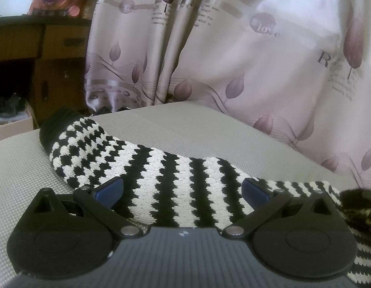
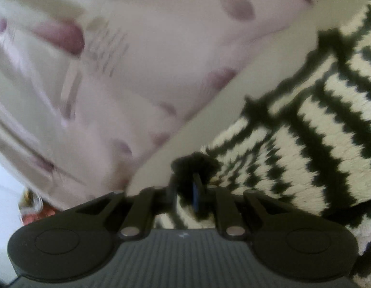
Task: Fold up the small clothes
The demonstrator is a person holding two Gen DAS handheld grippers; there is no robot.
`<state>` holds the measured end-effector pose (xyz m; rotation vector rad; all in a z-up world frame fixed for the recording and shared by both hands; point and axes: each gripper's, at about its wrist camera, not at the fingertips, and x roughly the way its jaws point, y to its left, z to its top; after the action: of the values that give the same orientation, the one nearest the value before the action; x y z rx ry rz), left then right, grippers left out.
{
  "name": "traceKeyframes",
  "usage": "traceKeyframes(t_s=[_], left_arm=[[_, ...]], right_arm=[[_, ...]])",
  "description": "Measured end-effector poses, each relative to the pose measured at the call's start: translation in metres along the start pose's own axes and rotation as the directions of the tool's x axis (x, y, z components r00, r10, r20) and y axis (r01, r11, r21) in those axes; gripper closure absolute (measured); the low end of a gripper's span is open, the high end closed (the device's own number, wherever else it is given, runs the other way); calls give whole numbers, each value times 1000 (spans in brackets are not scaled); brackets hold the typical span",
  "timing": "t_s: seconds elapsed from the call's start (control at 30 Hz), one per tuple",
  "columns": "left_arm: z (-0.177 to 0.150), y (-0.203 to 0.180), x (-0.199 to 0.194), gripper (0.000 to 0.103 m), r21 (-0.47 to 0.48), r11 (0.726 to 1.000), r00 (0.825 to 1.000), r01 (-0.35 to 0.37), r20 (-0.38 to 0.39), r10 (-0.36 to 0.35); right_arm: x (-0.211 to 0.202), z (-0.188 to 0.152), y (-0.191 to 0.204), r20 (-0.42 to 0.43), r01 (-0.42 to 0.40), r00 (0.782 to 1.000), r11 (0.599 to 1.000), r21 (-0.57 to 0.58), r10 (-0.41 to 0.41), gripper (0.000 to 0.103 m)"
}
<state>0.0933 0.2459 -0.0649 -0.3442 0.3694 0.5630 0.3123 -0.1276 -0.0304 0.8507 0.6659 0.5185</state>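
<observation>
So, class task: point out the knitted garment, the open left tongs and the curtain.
knitted garment (image 1: 161,180): left wrist view, on a white stripe mid-body.
left tongs (image 1: 183,188): left wrist view, midway between the blue tips.
curtain (image 1: 233,55): left wrist view, on a pale fold.

Nubby knit garment (image 1: 161,180) — satiny, glossy curtain (image 1: 233,48).

left black two-finger gripper (image 1: 183,189): jaws spread wide, blue pads well apart, held low and level
right black two-finger gripper (image 2: 185,192): jaws pinched nearly together, tilted sideways
</observation>
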Motion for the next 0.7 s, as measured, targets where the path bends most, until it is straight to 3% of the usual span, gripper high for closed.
traceKeyframes(t_s=[0.07, 0.13, 0.17, 0.2, 0.3, 0.4, 0.5, 0.6, 0.7], left_arm=[[0, 1, 1, 0, -5, 1000, 1000, 1, -3, -1], [1, 2, 2, 0, -10, 1000, 1000, 3, -10, -3], [1, 2, 3, 0, -13, 1000, 1000, 7, -16, -7], [1, 2, 4, 0, -18, 1000, 1000, 11, -23, -11], [3, 9, 8, 0, -43, 997, 997, 57, -42, -59], [7, 20, 5, 0, -81, 982, 982, 171, -70, -177], [10, 41, -21, 0, -150, 957, 964, 248, -56, -259], [12, 67, -41, 0, -169, 957, 965, 237, -70, -251], [18, 99, -46, 1, -221, 952, 967, 211, -92, -236]], right_arm=[[7, -7, 3, -42, 30, 999, 999, -38, -31, 85], [16, -14, 5, -105, 50, 993, 996, -71, -57, 66], [20, -18, 6, -142, 54, 988, 995, -79, -65, 47], [20, -21, 8, -159, 42, 986, 995, -95, -57, 40], [4, -23, 22, -113, 17, 993, 983, -183, -38, 36], [-26, -21, 19, -90, -134, 988, 986, -100, 125, 36], [-68, -28, 19, -108, -205, 975, 972, -118, 192, 36], [-124, -44, 16, -155, -263, 960, 942, -207, 234, 35], [-181, -61, 4, -158, -253, 964, 927, -276, 216, 30]])
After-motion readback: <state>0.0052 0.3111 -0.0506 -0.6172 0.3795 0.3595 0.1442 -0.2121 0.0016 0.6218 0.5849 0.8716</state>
